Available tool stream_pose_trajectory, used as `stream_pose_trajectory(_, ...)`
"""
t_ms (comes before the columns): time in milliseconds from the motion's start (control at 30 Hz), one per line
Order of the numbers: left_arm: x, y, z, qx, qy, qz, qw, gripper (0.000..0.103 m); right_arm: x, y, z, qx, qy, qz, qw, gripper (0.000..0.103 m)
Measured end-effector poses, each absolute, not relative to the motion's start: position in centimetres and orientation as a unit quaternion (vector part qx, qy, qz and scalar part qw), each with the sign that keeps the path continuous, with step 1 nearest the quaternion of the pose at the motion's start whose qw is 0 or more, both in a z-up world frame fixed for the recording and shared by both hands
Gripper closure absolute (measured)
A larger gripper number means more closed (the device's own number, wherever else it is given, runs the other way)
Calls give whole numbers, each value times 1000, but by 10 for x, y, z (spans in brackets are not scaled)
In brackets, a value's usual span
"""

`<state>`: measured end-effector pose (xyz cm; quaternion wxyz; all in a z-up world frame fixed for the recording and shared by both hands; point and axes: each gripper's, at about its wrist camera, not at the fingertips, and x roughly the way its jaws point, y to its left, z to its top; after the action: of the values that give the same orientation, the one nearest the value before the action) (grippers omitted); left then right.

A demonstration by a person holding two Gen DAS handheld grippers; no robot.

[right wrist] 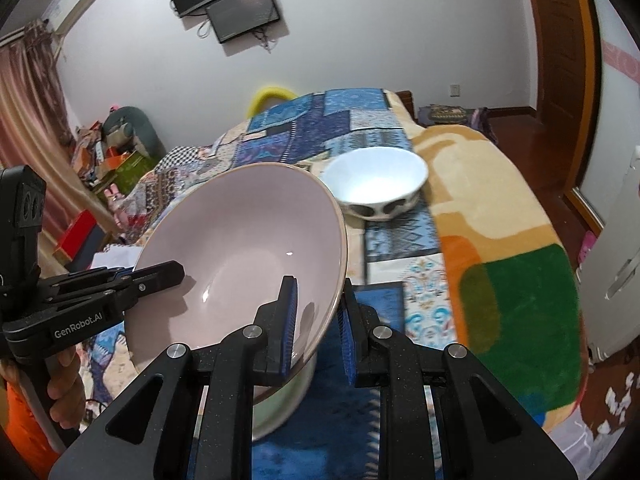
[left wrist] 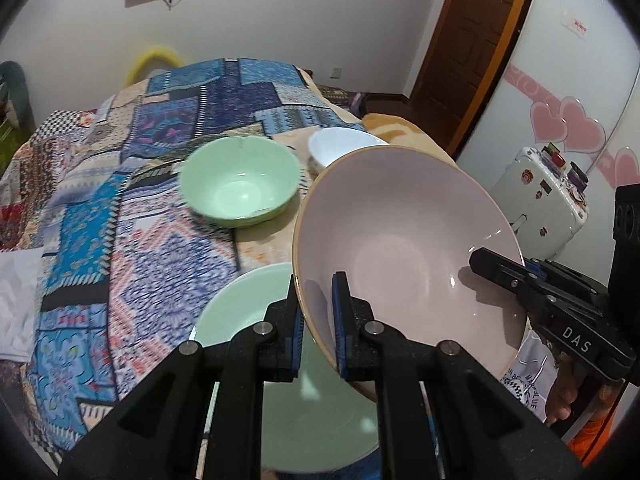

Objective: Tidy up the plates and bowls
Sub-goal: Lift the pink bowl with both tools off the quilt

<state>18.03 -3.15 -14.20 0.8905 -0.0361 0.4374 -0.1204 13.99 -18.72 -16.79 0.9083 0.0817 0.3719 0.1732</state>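
A large pale pink bowl with a tan rim is held tilted in the air by both grippers. My left gripper is shut on its left rim. My right gripper is shut on the opposite rim of the pink bowl. Below it lies a pale green plate. A green bowl sits further back on the patchwork cloth. A white bowl with dark patterned sides stands behind the pink bowl; it also shows in the right wrist view.
The dishes rest on a bed covered by a blue patchwork cloth and an orange and green blanket. A white cabinet and a wooden door stand to the right. Clutter lies by the left wall.
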Motion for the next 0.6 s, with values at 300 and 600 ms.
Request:
stream_pose_trajectory(300, 143, 24, -134, -56, 428, -82, 898, 91, 128, -137, -164, 59, 369, 209, 904, 85)
stream_pose_trajectory(600, 107, 79, -133, -75, 424, -38, 902, 91, 121, -85, -167, 38, 373, 253, 892, 85)
